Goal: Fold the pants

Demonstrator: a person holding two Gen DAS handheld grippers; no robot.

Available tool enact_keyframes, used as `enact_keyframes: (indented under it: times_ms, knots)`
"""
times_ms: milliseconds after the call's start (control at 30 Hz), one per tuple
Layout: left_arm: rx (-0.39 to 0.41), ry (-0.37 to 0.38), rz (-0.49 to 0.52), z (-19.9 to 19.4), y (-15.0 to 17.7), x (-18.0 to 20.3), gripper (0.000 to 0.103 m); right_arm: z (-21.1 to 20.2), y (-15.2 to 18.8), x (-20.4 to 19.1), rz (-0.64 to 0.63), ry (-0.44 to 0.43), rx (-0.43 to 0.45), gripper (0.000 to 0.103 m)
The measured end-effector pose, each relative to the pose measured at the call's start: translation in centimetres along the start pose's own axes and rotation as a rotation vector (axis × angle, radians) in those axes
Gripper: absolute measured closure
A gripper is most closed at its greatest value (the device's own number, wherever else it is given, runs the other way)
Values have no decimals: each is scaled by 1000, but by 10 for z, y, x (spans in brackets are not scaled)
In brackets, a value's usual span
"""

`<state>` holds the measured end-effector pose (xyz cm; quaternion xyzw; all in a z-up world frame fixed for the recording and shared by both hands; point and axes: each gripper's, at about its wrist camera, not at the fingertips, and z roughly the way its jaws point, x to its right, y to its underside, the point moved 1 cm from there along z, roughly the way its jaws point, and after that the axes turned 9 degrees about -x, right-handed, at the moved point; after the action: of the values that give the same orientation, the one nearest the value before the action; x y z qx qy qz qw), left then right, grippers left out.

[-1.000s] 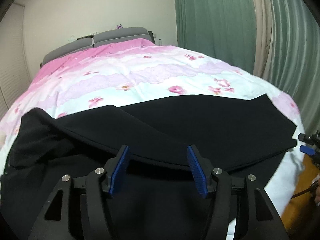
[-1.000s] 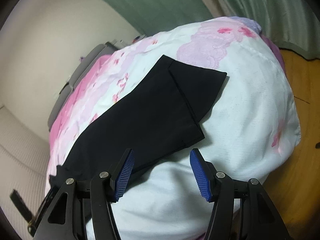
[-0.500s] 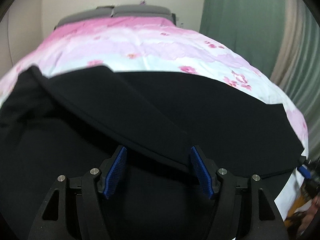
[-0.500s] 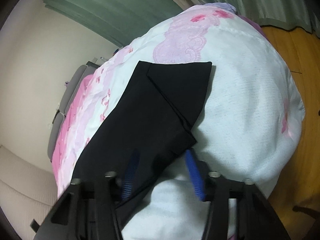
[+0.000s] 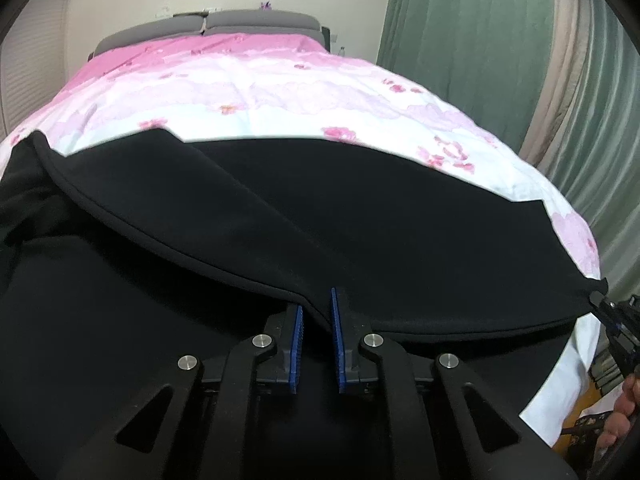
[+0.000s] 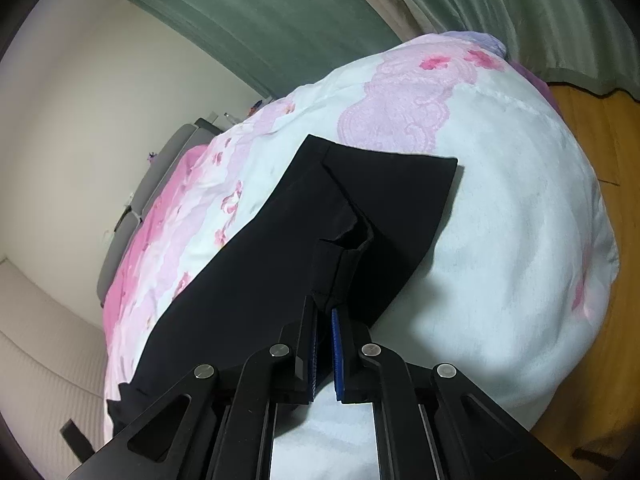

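Observation:
Black pants (image 5: 360, 216) lie across a bed with a pink floral quilt (image 5: 256, 92). My left gripper (image 5: 316, 312) is shut on the near seam edge of the upper pant leg. My right gripper (image 6: 325, 320) is shut on the hem corner of the pants (image 6: 256, 280), and the cloth bunches up just above its blue pads (image 6: 337, 340). In the right wrist view the leg end lies on the quilt (image 6: 500, 216) near the foot of the bed. The right gripper also shows at the right edge of the left wrist view (image 5: 612, 320).
A grey headboard (image 5: 240, 24) stands at the far end of the bed. Green curtains (image 5: 480, 40) hang along the right side. Wooden floor (image 6: 600, 160) shows past the bed's corner. A white wall (image 6: 80, 120) is on the left.
Both grippers have closed from wide open. The left one moved in and pinched the pant leg's edge. The right one moved in and pinched the hem corner, lifting and bunching it.

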<state>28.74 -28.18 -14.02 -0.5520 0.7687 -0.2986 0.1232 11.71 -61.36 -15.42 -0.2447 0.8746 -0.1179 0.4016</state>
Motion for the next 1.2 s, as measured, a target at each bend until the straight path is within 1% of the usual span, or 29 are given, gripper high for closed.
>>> enact_keyframes:
  times_ms: [100, 233, 333, 400, 500, 533, 600, 633, 667, 700, 767, 833, 867, 900, 933, 1000, 1033, 1100, 1133, 1167, 1200]
  knots:
    - [21, 14, 11, -11, -3, 13, 89, -5, -11, -1, -9, -10, 20, 97]
    - [20, 49, 25, -19, -1, 33, 89, -20, -35, -9, -43, -25, 83, 97]
    - [-3, 43, 62, -13, 9, 50, 89, -25, -49, 1, -31, -15, 93, 97]
    - [-36, 38, 60, -6, 16, 52, 89, -17, -52, 15, -18, 17, 59, 97]
    - [-71, 15, 57, 3, 24, 51, 88, 7, -48, 41, -3, 62, -31, 97]
    - [-70, 14, 57, 3, 24, 51, 88, 16, -44, 49, 10, 58, -74, 97]
    - [-56, 15, 65, -3, 25, 50, 88, 20, -40, 55, 27, 34, -95, 96]
    - [-48, 12, 71, -7, 25, 50, 88, 17, -38, 55, 32, 23, -90, 95]
    - [-40, 5, 80, -10, 27, 50, 88, 14, -37, 54, 28, 16, -77, 88]
    - [-36, 2, 85, -11, 28, 50, 88, 12, -36, 51, 18, 27, -66, 77]
    - [-39, 6, 88, -13, 26, 49, 88, 6, -34, 46, -1, 75, -46, 64]
    - [-43, 16, 85, -18, 25, 47, 86, -2, -33, 44, -3, 86, -26, 63]
    - [-40, 19, 85, -22, 25, 45, 82, -6, -32, 43, -3, 90, -20, 63]
    - [-32, 18, 88, -26, 24, 44, 74, -12, -30, 41, -6, 100, -7, 63]
    - [-22, 15, 92, -32, 23, 42, 69, -17, -30, 38, -11, 106, 2, 63]
    - [15, 5, 102, -47, 22, 37, 49, -27, -28, 29, -46, 126, 21, 63]
    - [32, -1, 105, -53, 21, 34, 47, -33, -27, 20, -75, 138, 30, 62]
    - [67, -18, 118, -70, 18, 24, 46, -39, -28, -3, -145, 152, 42, 49]
    - [82, -32, 123, -77, 16, 18, 45, -44, -26, -22, -203, 145, 54, 46]
    - [97, -51, 123, -84, 13, 10, 41, -46, -24, -35, -243, 135, 58, 43]
    - [118, -76, 112, -96, 13, -5, 35, -48, -20, -58, -310, 118, 58, 42]
